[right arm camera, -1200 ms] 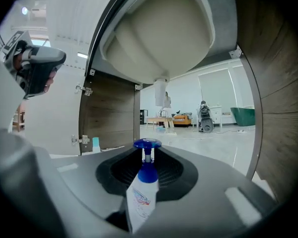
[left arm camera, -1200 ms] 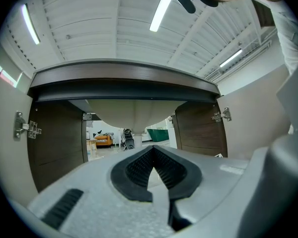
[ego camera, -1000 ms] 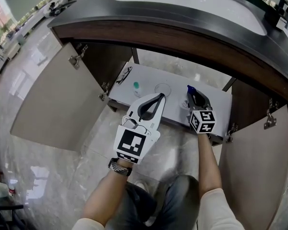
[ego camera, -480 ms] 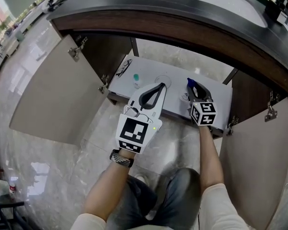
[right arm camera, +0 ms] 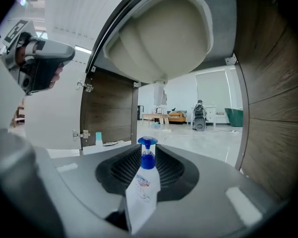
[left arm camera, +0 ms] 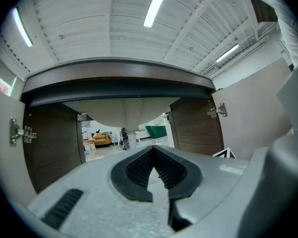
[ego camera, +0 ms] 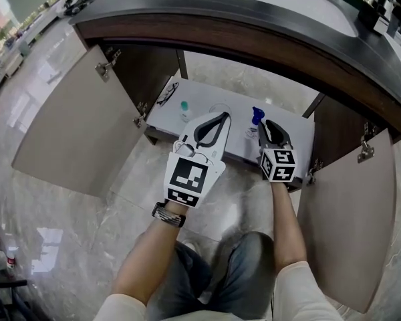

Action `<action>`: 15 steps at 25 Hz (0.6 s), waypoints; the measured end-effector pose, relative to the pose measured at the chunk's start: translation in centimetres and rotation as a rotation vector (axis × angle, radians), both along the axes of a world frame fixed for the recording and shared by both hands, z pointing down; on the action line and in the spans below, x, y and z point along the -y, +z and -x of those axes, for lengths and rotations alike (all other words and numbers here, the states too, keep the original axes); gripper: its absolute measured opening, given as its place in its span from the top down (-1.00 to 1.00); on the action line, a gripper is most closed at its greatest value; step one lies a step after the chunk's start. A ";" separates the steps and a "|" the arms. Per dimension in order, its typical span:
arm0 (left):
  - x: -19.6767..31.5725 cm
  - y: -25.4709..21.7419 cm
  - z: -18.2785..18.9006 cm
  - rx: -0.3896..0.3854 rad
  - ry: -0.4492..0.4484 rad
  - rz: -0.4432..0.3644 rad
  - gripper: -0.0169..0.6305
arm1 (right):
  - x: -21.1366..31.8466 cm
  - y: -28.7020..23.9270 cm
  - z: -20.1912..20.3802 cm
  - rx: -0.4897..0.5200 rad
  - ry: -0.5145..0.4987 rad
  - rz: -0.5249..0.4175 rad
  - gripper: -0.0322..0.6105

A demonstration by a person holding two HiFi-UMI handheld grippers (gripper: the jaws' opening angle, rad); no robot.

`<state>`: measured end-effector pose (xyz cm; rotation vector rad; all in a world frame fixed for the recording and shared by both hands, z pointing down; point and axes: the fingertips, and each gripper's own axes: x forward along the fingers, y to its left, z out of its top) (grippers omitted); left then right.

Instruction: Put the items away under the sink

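Note:
A white pump bottle with a blue top (ego camera: 256,116) (right arm camera: 147,155) stands on the white shelf (ego camera: 295,136) inside the open sink cabinet. My right gripper (ego camera: 267,127) (right arm camera: 147,158) sits level just behind it. Its jaws are open and have just been closing a little. The bottle is in line with the gap at their tips and the pads do not press it. My left gripper (ego camera: 222,117) (left arm camera: 154,151) hovers at the shelf's front edge, shut and empty.
On the shelf's left part are a small teal-capped bottle (ego camera: 184,108) (right arm camera: 98,137), a pair of glasses (ego camera: 164,93) and a clear round item (ego camera: 218,108). Both cabinet doors (ego camera: 73,122) (ego camera: 347,212) hang wide open. The basin (right arm camera: 161,33) and drain pipe (right arm camera: 159,92) hang overhead.
The right gripper has drawn back from the pump bottle, which stays standing where it was on the shelf. The left gripper has barely moved.

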<state>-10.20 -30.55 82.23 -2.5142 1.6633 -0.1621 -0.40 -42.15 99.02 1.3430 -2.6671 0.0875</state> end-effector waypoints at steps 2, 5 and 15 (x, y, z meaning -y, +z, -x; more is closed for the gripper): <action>-0.1 0.1 -0.3 0.004 0.002 0.002 0.95 | -0.6 -0.6 -0.6 0.002 0.009 -0.005 0.63; -0.3 -0.1 -0.4 -0.008 0.003 0.004 0.95 | -1.6 -1.7 -1.2 -0.021 0.016 -0.020 0.67; -0.9 -0.7 -1.0 -0.002 0.018 0.001 0.95 | -5.3 -5.4 -1.2 -0.096 0.003 -0.051 0.88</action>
